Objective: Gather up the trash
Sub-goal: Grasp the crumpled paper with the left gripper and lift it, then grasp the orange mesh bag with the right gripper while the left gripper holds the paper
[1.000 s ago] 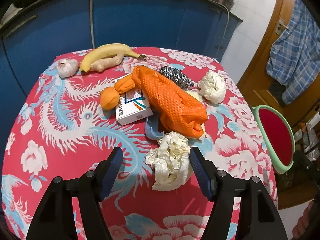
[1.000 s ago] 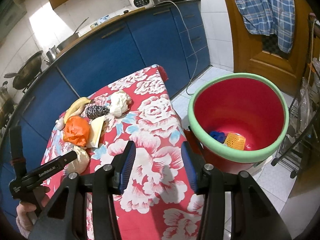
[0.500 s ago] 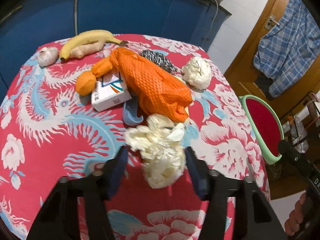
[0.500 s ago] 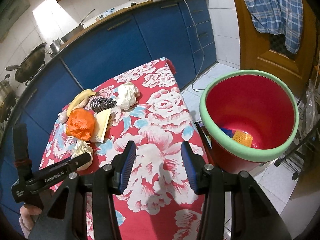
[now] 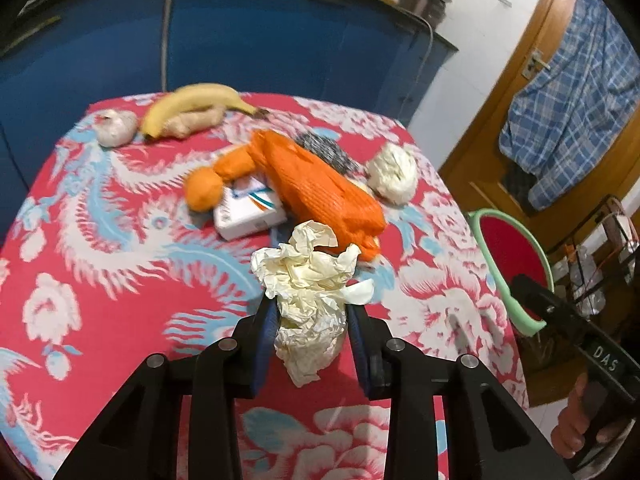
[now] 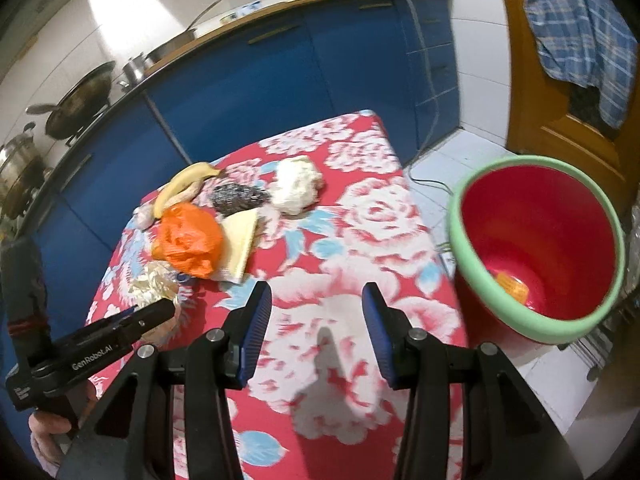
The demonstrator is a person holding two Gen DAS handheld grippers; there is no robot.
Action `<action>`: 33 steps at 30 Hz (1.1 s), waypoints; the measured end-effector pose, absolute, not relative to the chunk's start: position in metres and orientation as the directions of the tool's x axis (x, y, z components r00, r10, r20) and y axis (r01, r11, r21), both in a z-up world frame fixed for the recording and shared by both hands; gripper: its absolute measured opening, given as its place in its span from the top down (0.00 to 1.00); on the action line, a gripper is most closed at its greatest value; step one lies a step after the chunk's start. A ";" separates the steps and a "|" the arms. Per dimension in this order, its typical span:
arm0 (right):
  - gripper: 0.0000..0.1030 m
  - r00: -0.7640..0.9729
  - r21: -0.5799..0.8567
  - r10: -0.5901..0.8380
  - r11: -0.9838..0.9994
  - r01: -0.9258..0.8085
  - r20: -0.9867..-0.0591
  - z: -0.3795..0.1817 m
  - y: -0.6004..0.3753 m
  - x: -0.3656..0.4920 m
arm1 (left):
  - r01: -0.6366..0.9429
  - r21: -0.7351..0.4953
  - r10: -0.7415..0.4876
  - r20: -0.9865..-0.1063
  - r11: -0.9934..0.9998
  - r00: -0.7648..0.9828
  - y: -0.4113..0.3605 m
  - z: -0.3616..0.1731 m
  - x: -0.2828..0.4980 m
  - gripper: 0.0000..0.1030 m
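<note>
Left hand-held gripper [image 5: 312, 332] pinches a crumpled paper wad [image 5: 310, 296] at the near part of the worktop [image 5: 100, 248].

Its jaws have just been closing and the blue pads now press the wad from both sides. Just beyond it lie an orange net bag [image 5: 320, 184] and a small white box [image 5: 250, 212], with a banana [image 5: 192, 102] at the far edge. The right hand-held gripper [image 6: 316, 328] hangs spread and empty over the flowered cloth, left of a red bin [image 6: 536, 248] with a green rim standing on the floor.

red floral tablecloth [image 5: 100, 248], banana [image 5: 192, 100], ginger [image 5: 196, 120], garlic [image 5: 114, 130], white box [image 5: 248, 212]
</note>
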State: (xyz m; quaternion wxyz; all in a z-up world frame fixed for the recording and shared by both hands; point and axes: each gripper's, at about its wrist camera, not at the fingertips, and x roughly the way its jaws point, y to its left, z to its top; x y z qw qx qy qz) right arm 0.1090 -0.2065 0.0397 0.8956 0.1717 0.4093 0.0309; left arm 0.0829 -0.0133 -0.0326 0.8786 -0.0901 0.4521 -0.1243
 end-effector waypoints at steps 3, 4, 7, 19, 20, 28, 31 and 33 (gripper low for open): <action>0.52 0.654 0.334 0.229 0.942 0.039 -0.721 0.041 -0.189 0.120 | 0.102 -0.268 -0.276 -0.767 0.958 0.579 0.000 -0.028 0.083 0.66; 0.52 0.650 0.334 0.239 0.942 0.024 -0.722 0.042 -0.184 0.123 | 0.088 -0.266 -0.266 -0.767 0.960 0.583 0.005 -0.028 0.084 0.66; 0.46 0.632 0.331 0.274 0.943 -0.029 -0.725 0.040 -0.165 0.135 | 0.044 -0.270 -0.242 -0.769 0.962 0.591 0.020 -0.030 0.086 0.66; 0.45 0.564 0.227 0.289 0.957 -0.179 -0.773 0.030 -0.092 0.175 | -0.031 -0.288 -0.215 -0.776 0.957 0.593 0.051 -0.040 0.086 0.66; 0.45 0.565 0.217 0.284 0.959 -0.184 -0.774 0.029 -0.089 0.177 | -0.033 -0.290 -0.215 -0.776 0.956 0.593 0.052 -0.040 0.086 0.66; 0.50 0.573 0.195 0.259 0.966 -0.171 -0.778 0.024 -0.084 0.199 | -0.039 -0.298 -0.218 -0.775 0.954 0.594 0.054 -0.041 0.085 0.66; 0.71 0.575 0.217 0.271 0.963 -0.163 -0.772 0.024 -0.088 0.201 | -0.037 -0.298 -0.219 -0.773 0.954 0.595 0.053 -0.040 0.085 0.66; 0.86 0.580 0.223 0.275 0.961 -0.161 -0.767 0.025 -0.091 0.200 | -0.034 -0.299 -0.221 -0.772 0.954 0.596 0.052 -0.039 0.085 0.66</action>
